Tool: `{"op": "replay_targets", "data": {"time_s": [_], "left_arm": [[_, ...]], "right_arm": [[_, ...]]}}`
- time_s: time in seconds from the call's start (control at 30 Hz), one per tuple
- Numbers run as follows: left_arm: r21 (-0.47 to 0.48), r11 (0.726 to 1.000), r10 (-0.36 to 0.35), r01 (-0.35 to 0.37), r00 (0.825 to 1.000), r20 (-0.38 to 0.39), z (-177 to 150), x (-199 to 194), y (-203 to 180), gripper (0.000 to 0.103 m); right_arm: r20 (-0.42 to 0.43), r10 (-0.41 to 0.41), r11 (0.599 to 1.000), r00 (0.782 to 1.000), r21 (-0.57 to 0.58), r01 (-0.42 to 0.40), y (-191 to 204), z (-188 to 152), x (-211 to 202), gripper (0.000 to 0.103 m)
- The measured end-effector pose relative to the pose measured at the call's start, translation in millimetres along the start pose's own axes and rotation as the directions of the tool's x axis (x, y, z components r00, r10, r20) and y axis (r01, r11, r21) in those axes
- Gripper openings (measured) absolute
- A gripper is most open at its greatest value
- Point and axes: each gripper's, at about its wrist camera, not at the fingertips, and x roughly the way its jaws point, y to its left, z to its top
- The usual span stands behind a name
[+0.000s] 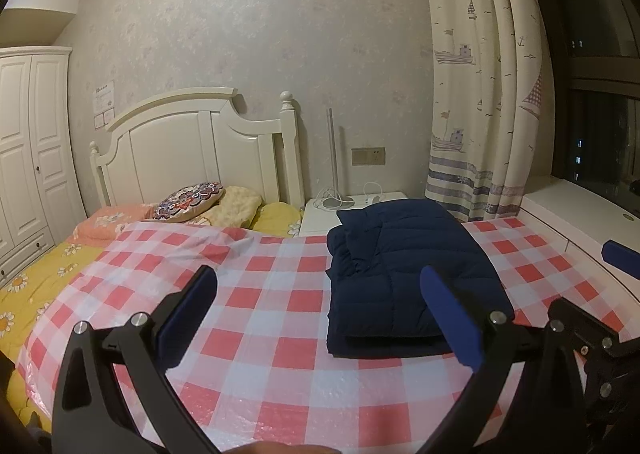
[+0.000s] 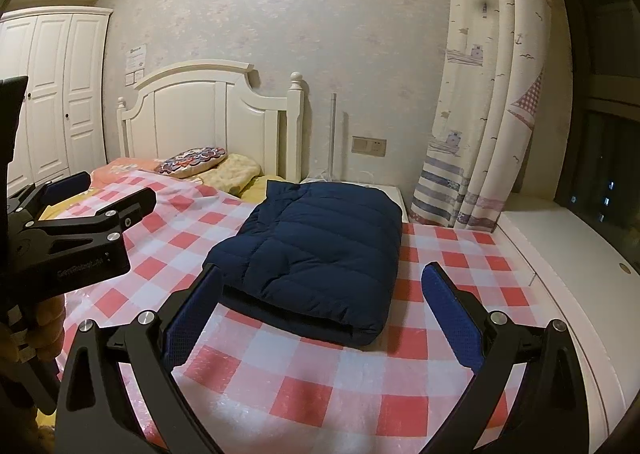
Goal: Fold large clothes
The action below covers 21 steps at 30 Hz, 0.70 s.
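A navy quilted jacket [image 1: 400,270] lies folded into a thick rectangle on the red-and-white checked sheet [image 1: 260,294] covering the bed. My left gripper [image 1: 318,272] hovers open above the sheet, just short of the jacket's near left corner, with nothing between its fingers. In the right wrist view the jacket [image 2: 320,238] sits straight ahead. My right gripper [image 2: 322,270] is open there, its tips level with the folded near edge but not touching it. The left gripper [image 2: 120,184] shows at the left, open and held by a hand [image 2: 44,318].
Pillows [image 1: 188,202] and a white headboard [image 1: 192,146] stand at the bed's far end. A white nightstand [image 1: 320,214] with a cable is beside it. A curtain [image 1: 480,94] and a white window ledge [image 2: 560,254] run along the right. A wardrobe [image 1: 28,142] is at the left.
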Motion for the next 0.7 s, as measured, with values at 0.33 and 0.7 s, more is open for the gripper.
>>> {"op": "replay_targets", "data": {"time_s": [0.33,0.7], "left_arm": [[-0.001,1.000,0.001,-0.001,1.000,0.001,-0.1,-0.7,0.7,0.101],[0.001,1.000,0.007,-0.007,1.000,0.001,-0.9,-2.0,0.7,0.101]], "right_arm": [[0.004,0.006,1.000,1.000,-0.002,-0.006,5.8,-0.9,-1.2,0.097],[0.006,0.007,1.000,1.000,0.000,-0.007,5.6,-1.4,-1.5,0.097]]}}
